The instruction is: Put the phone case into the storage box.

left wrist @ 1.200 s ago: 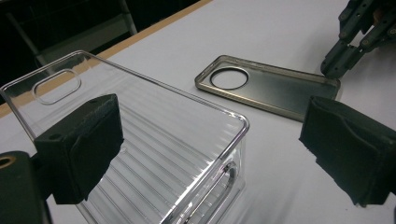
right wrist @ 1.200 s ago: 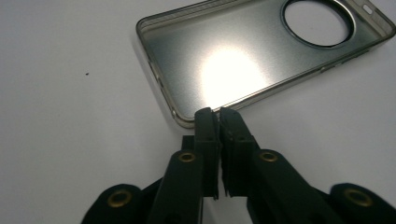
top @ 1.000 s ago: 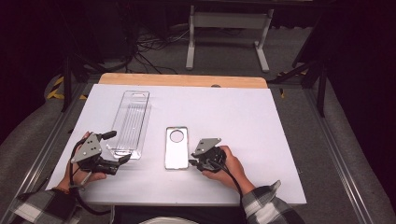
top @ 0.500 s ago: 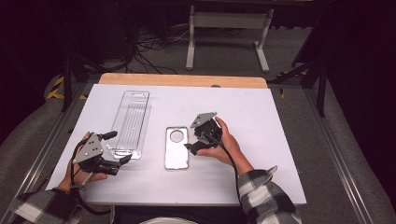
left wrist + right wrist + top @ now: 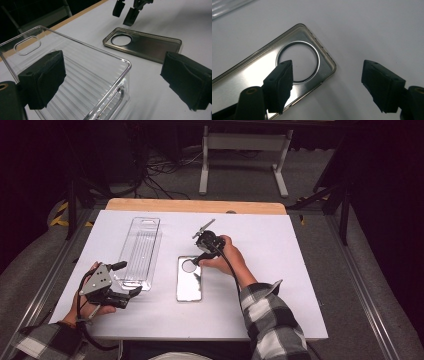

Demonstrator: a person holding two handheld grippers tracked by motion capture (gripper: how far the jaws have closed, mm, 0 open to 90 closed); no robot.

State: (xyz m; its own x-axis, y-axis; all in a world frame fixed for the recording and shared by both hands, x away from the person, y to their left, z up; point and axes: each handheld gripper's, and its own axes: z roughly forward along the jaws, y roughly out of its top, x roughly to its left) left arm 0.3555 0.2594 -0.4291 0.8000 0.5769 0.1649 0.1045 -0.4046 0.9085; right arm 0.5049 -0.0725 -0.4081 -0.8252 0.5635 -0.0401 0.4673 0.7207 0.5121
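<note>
Left tongs (image 5: 125, 280) at near left of bench (image 5: 300, 270), jaws wide, straddling near corner of clear tray (image 5: 140, 247), nothing gripped. Phone case (image 5: 189, 278) flat mid-bench. Right tongs (image 5: 202, 251) above its far end; jaws just closed slightly, still apart, empty.

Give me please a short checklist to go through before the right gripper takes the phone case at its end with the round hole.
1. Right gripper jaws open: ok; they have just been closing a little and nothing is between them.
2. Phone case lies flat on the table, hollow side up: ok.
3. Jaws placed on both sides of the case edge: not ok; in the right gripper view one pad is over the round hole, the other off the case.
4. Left gripper open at the near end of the clear tray: ok.
5. Tray apart from the case: ok.
</note>
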